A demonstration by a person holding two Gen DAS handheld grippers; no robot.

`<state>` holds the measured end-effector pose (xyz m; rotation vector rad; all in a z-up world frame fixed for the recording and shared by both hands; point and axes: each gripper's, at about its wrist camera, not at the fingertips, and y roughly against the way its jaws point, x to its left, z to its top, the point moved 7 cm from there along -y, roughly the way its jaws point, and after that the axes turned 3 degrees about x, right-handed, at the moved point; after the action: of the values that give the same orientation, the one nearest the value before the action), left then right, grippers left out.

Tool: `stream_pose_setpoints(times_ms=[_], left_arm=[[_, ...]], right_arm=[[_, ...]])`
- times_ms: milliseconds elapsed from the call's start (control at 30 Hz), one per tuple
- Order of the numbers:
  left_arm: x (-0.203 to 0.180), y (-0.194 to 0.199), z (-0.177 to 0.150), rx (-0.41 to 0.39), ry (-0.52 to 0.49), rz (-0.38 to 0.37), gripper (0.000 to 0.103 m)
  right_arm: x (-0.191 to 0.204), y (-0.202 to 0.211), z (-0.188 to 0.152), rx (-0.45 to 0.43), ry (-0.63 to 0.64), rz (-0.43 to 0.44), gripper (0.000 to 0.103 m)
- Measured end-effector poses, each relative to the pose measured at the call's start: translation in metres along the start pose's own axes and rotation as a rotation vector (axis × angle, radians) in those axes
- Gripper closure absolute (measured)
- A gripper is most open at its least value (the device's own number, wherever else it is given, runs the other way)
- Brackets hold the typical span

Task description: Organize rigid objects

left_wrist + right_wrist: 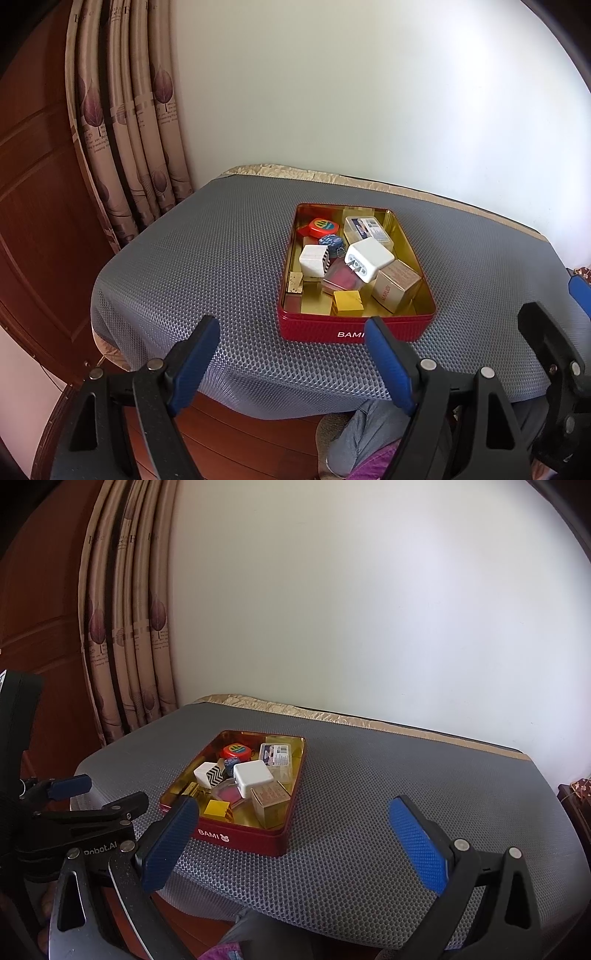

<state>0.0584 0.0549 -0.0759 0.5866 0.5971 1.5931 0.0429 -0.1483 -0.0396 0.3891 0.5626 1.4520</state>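
Inside: one red tin [354, 328], roughly ten small items; both grippers' fingers [195, 365] [417, 842] spread, empty.

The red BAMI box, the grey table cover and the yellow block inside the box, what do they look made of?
Red BAMI box: likely tin-plate metal; glossy red outside, mirror-like gold lining that reflects its contents.
Grey table cover: seems a soft mesh or foam mat; matte, with a regular honeycomb of small holes, draping over the table edge.
Yellow block: possibly painted wood or plastic; flat matte faces, too small to tell.
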Motion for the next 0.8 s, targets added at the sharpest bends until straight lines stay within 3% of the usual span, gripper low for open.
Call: stream_pose_setpoints(times_ms=[800], left_arm=[[0.002,0.012,0.005,-0.057,0.023,-0.003,0.019]], right_arm=[[0.008,0.006,0.008,-0.037,0.003,0.006,0.0]])
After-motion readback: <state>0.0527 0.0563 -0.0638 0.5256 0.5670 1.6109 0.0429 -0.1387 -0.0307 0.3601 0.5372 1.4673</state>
